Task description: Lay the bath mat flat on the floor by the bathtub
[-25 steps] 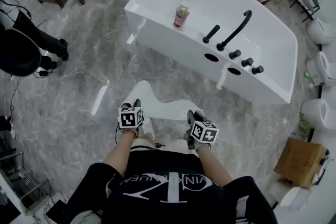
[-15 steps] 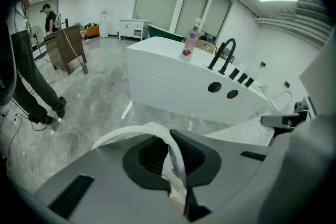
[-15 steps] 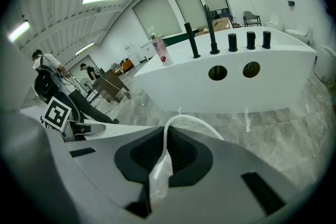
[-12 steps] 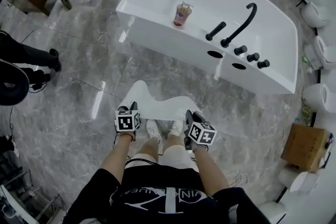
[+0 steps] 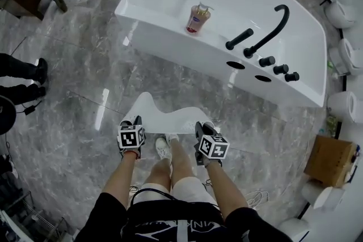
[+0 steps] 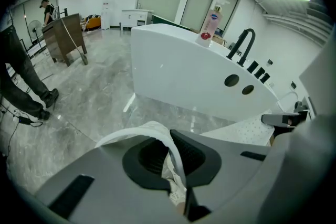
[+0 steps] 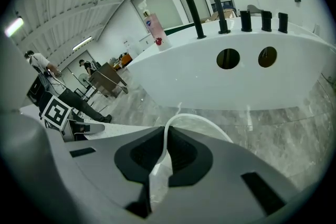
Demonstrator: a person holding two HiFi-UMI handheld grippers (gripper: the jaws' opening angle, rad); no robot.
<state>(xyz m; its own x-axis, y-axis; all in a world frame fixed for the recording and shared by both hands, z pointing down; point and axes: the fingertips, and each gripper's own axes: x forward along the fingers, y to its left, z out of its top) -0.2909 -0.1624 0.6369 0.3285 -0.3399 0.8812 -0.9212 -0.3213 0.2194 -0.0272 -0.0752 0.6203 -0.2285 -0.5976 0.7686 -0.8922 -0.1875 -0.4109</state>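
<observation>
So the bath mat (image 5: 170,117) is white, stretched out over the grey marble floor (image 5: 74,93) between the wearer's shoe (image 5: 163,149) and the bathtub (image 5: 187,48). It's not flat. The near edge is held up at both corners, and the far edge runs wavy, with its left corner humped up. A strip of bare floor sits between that far edge and the tub wall, so they're apart. Can't tell how much of the mat actually rests on the floor.

The left gripper (image 5: 135,122) has its jaws squeezed together on the left corner. In the left gripper view the mat's edge (image 6: 157,132) is bunched right in the pinch. The right gripper (image 5: 202,127) is clamped the same way on the right corner, with a thin loop of mat edge (image 7: 195,119) sticking up past the jaws.

Room-wise, there's loads of open floor to the left, out to somebody's black shoes (image 5: 31,79). The right side is tighter, with a cardboard box (image 5: 329,158) and toilets (image 5: 343,106). On the tub rim there's a pump bottle (image 5: 197,18) and a black faucet (image 5: 266,31).
</observation>
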